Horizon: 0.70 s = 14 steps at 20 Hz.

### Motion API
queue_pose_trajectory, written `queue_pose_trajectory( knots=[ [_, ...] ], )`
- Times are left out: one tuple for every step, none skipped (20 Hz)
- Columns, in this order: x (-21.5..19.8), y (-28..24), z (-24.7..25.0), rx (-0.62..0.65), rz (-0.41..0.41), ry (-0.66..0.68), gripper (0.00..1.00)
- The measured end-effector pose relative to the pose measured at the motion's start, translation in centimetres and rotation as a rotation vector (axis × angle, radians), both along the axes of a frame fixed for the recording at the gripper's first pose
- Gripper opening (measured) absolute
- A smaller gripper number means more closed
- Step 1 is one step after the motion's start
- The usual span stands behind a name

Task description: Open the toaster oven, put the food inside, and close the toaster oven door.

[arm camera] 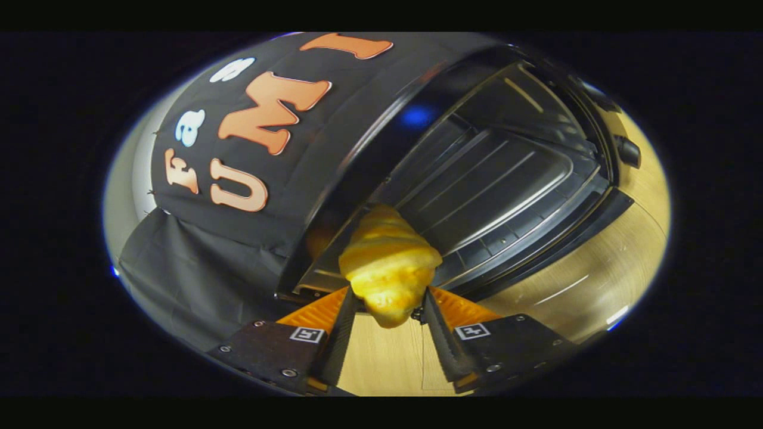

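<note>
Croissant (390, 262), golden and ridged, sits clamped between the two fingers of the gripper (388, 304), both pressing on its lower end while the rest of the pastry sticks out ahead of them. The view is tilted, so everything leans. Just beyond the croissant stands the toaster oven (477, 173) with its door (322, 277) dropped open toward the gripper; the croissant's far tip overlaps the door's inner face and the mouth of the cavity, though whether it touches either cannot be told. Inside the cavity lies a dark ribbed baking tray (501, 179) on its rails, with a small blue reflection on the oven's dark inner wall above it. A black knob or handle (629, 152) juts from the far side of the oven. The oven rests on a pale wood-grain desk (596, 268), which also shows between the fingers.
</note>
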<state>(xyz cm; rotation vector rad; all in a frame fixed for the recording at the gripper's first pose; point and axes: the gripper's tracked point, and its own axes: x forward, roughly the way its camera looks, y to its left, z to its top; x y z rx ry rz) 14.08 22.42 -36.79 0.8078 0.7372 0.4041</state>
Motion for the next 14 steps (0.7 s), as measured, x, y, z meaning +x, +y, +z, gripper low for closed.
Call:
queue_pose_trajectory(
  knots=[
    [-0.2,-0.4,0.7,0.0,-0.01,-0.016,0.69],
    [-0.1,-0.5,1.0,-0.005,-0.023,-0.032,0.83],
    [0.0,-1.0,1.5,-0.015,-0.034,-0.045,0.89],
    [-0.3,-1.1,1.5,-0.022,-0.04,-0.05,0.97],
    [-0.7,-1.3,1.6,-0.034,-0.043,-0.048,0.98],
    [-0.9,-1.5,1.7,-0.049,-0.044,-0.051,0.98],
    [-1.4,-1.7,1.9,-0.065,-0.046,-0.058,0.98],
    [-2.0,-1.9,2.2,-0.08,-0.046,-0.063,0.98],
    [-2.5,-2.0,2.5,-0.089,-0.047,-0.069,0.98],
    [-3.1,-2.0,2.9,-0.099,-0.046,-0.074,0.98],
    [-3.9,-2.3,3.1,-0.113,-0.046,-0.081,0.98],
    [-4.6,-2.5,3.4,-0.132,-0.045,-0.087,0.98],
    [-5.6,-2.8,3.5,-0.152,-0.041,-0.093,0.98],
    [-6.5,-3.1,3.5,-0.176,-0.039,-0.096,0.98]
  ],
)
